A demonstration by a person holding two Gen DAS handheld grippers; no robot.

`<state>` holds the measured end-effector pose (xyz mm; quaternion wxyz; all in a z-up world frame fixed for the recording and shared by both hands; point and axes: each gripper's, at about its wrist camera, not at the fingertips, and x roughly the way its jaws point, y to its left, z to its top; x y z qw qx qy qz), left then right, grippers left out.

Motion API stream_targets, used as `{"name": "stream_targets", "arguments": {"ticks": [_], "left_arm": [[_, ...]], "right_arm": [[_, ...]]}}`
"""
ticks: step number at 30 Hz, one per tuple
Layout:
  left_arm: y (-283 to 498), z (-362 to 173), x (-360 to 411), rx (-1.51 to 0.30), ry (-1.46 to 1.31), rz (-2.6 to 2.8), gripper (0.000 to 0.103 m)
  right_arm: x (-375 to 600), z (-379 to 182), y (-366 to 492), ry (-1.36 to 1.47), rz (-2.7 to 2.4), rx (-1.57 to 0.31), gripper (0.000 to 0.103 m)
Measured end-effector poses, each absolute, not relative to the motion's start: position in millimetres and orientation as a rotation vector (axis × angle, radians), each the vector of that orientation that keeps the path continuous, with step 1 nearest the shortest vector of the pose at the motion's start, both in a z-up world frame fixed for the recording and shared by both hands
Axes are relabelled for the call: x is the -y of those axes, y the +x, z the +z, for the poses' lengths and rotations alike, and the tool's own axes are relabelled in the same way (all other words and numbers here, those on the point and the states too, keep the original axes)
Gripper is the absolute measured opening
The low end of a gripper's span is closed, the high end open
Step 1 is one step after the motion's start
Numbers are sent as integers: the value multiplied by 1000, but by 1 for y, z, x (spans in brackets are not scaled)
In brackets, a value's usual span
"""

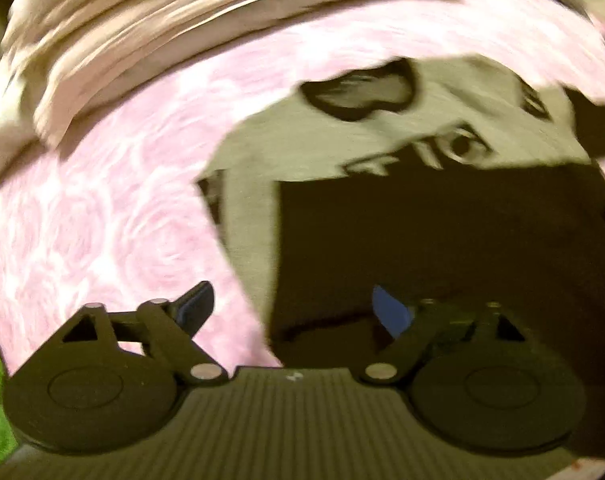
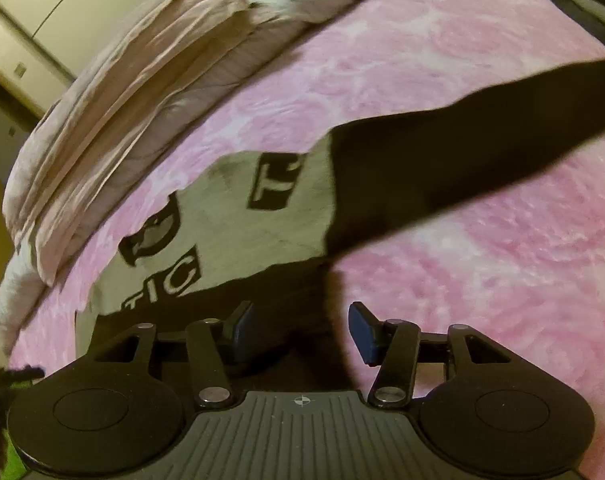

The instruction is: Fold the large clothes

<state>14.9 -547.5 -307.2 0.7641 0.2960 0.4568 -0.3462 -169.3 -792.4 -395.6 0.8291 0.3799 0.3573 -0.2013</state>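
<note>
Black-and-grey printed T-shirt [image 2: 286,216] spread flat on pink rose-patterned bed cover [image 2: 482,280], one sleeve stretched out sideways. Soft, light, floppy; best pinched at hem corners or sleeve edge. Left gripper [image 1: 298,312] jaws wide, empty; right gripper [image 2: 302,332] jaws half open, empty.

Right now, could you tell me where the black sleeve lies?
In the right wrist view, the black sleeve stretches rightward across the pink blanket, beside the grey printed panel.
</note>
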Motion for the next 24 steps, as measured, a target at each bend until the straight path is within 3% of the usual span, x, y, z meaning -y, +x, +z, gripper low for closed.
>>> {"name": "stream_targets", "arguments": {"ticks": [3,4,5,7,12,18,22,24], "left_arm": [[49,-325,540,-1007,566,-742,73],[58,-331,540,-1014,548,-741,64],[66,-338,539,-1021,535,-743,39],[74,-352,538,-1027,543,-751,15],[77,-361,530,-1001,576,-780,15],[59,-328,542,-974,682,-745,17],[34,-310,573,-980,682,-772,38],[16,-309,596,-990,683,-800,41]], "right_arm": [[777,-396,-159,774,-424,-776,50],[773,-398,-157,767,-431,-778,50],[769,-400,-155,766,-439,-781,50],[763,-405,-153,761,-455,-788,50],[760,-411,-157,767,-493,-810,50],[808,-391,-186,798,-639,-740,50],[875,-385,-221,811,-774,-673,50],[911,-386,-240,827,-835,-642,50]]}}
